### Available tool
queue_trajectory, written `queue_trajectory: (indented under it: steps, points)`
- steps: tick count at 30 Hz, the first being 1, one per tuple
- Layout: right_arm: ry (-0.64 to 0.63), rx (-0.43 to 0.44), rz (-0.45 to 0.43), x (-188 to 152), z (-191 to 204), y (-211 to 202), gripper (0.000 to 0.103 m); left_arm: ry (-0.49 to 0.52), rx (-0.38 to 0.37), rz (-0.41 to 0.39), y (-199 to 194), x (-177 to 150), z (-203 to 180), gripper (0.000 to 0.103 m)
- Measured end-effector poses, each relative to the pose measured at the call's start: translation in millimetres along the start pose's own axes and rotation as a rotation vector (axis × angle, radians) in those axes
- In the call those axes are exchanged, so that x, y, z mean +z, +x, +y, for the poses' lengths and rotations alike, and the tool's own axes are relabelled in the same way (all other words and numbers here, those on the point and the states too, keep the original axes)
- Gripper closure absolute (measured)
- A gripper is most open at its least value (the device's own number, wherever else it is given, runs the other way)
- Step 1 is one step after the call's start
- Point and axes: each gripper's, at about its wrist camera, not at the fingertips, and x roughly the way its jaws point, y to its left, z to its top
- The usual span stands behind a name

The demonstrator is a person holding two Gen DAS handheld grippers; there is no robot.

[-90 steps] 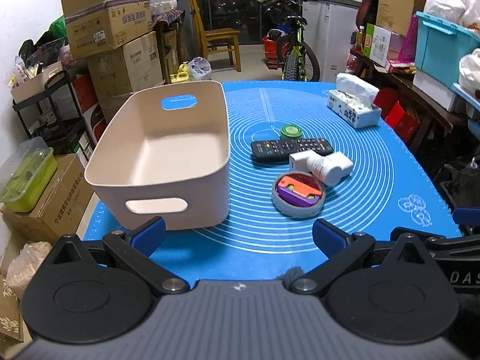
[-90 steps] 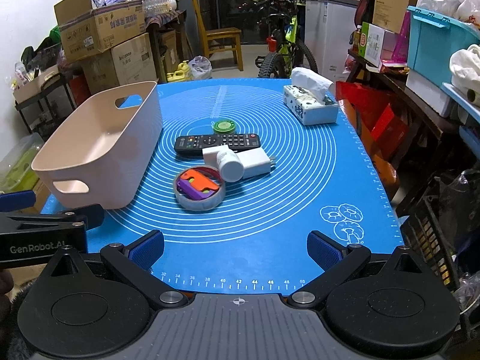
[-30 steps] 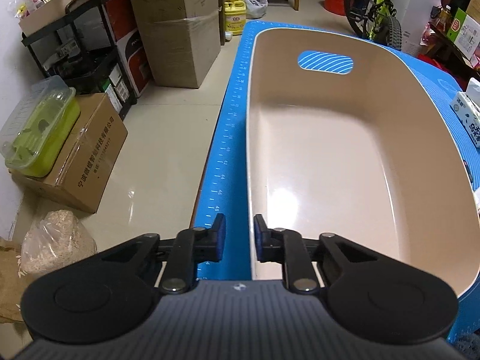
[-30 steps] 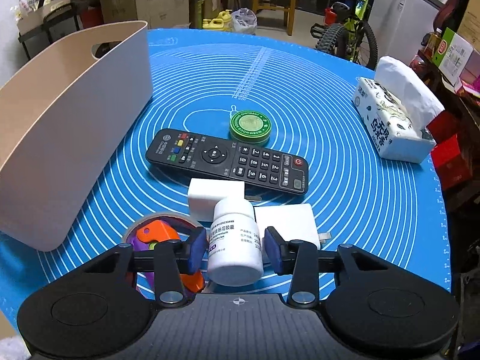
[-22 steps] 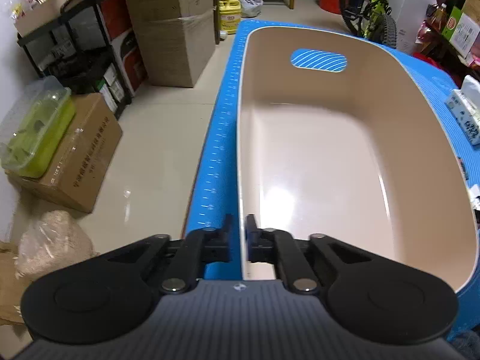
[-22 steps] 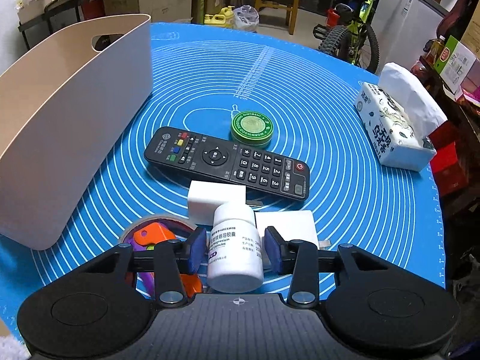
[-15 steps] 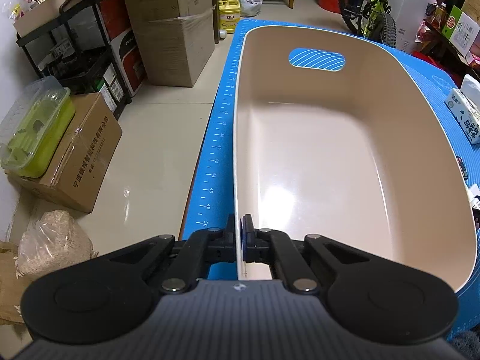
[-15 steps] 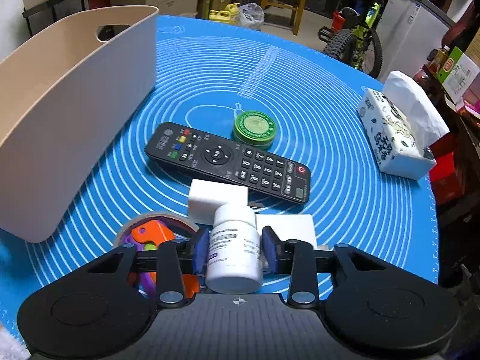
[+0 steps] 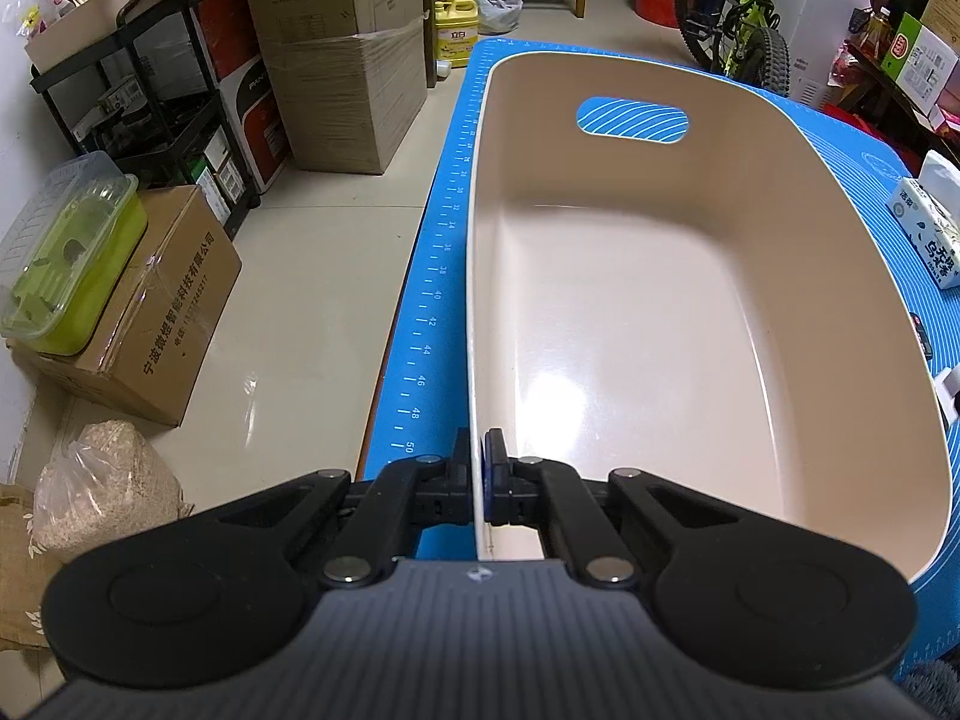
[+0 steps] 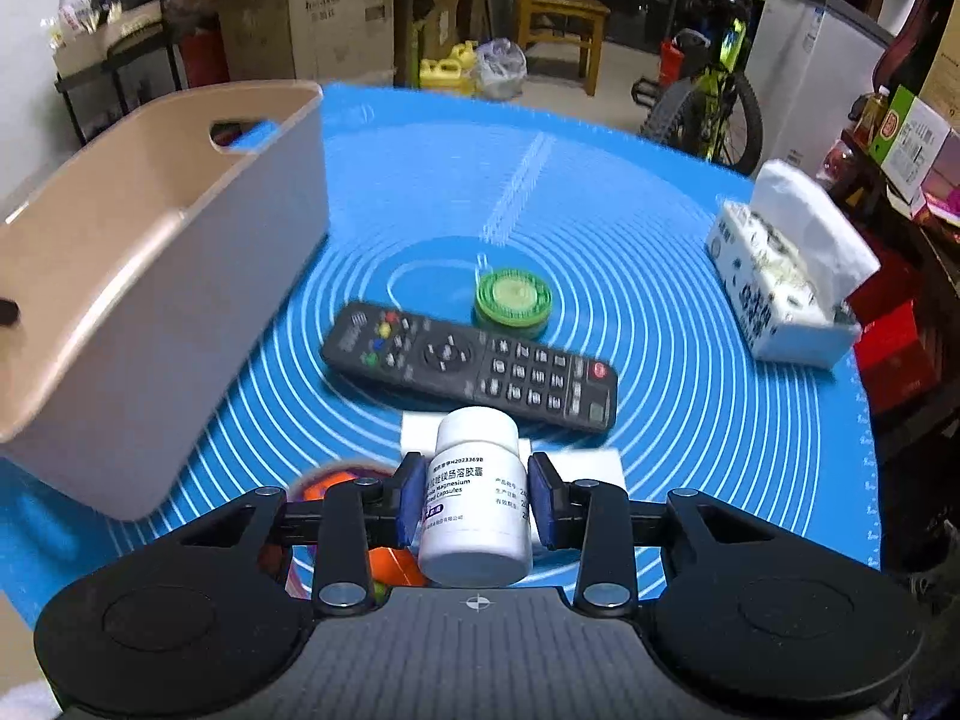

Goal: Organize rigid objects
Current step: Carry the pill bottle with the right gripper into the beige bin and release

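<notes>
My left gripper (image 9: 478, 468) is shut on the near left rim of the beige bin (image 9: 660, 312), one pad inside the wall and one outside. The bin (image 10: 150, 276) has nothing in it and stands on the blue mat's left side. My right gripper (image 10: 474, 495) is shut on a white pill bottle (image 10: 474, 498), lifted a little above the mat. Below it lie a white charger block (image 10: 588, 459) and a grey dish with an orange and purple toy (image 10: 336, 486). Farther off lie a black remote (image 10: 468, 366) and a green round tin (image 10: 513, 300).
A tissue box (image 10: 786, 294) stands at the mat's right edge. The blue mat (image 10: 690, 372) ends near the bin on the left, with bare floor, cardboard boxes (image 9: 150, 324) and a shelf rack beyond. A bicycle (image 10: 714, 102) and a chair stand behind the table.
The left jaws closed onto the bin's rim. The right jaws closed on the pill bottle and lifted it off the mat, so the scene below dropped away.
</notes>
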Motion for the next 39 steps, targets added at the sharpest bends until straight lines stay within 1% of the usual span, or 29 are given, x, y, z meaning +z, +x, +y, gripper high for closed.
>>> queue_trajectory:
  steps: [6,12,15,19,22,26,31,35,39]
  points:
    - [0.005,0.024,-0.077,20,6,-27,0.059,0.001,-0.001,0.0,0,0,0,0.099]
    - [-0.006,0.078,-0.192,52,24,-61,0.059,0.0,-0.001,-0.001,0,0,0,0.099]
    - [-0.022,0.115,-0.243,72,41,-72,0.059,-0.001,-0.001,-0.001,0,0,-1,0.099]
    - [-0.061,0.168,-0.269,96,72,-70,0.059,-0.002,-0.002,-0.001,0,-1,0,0.099]
    - [-0.092,0.204,-0.26,110,97,-57,0.059,-0.008,-0.004,0.002,0,0,-1,0.099]
    - [-0.135,0.243,-0.214,122,133,-31,0.059,-0.012,-0.008,0.004,1,1,-1,0.099]
    - [-0.177,0.26,-0.146,120,169,-2,0.059,-0.016,-0.01,0.006,1,1,-1,0.099]
    - [-0.194,0.256,-0.094,116,185,20,0.059,-0.024,-0.016,0.006,1,0,2,0.099]
    - [-0.211,0.276,-0.009,117,197,42,0.059,-0.031,-0.019,0.008,2,0,1,0.099]
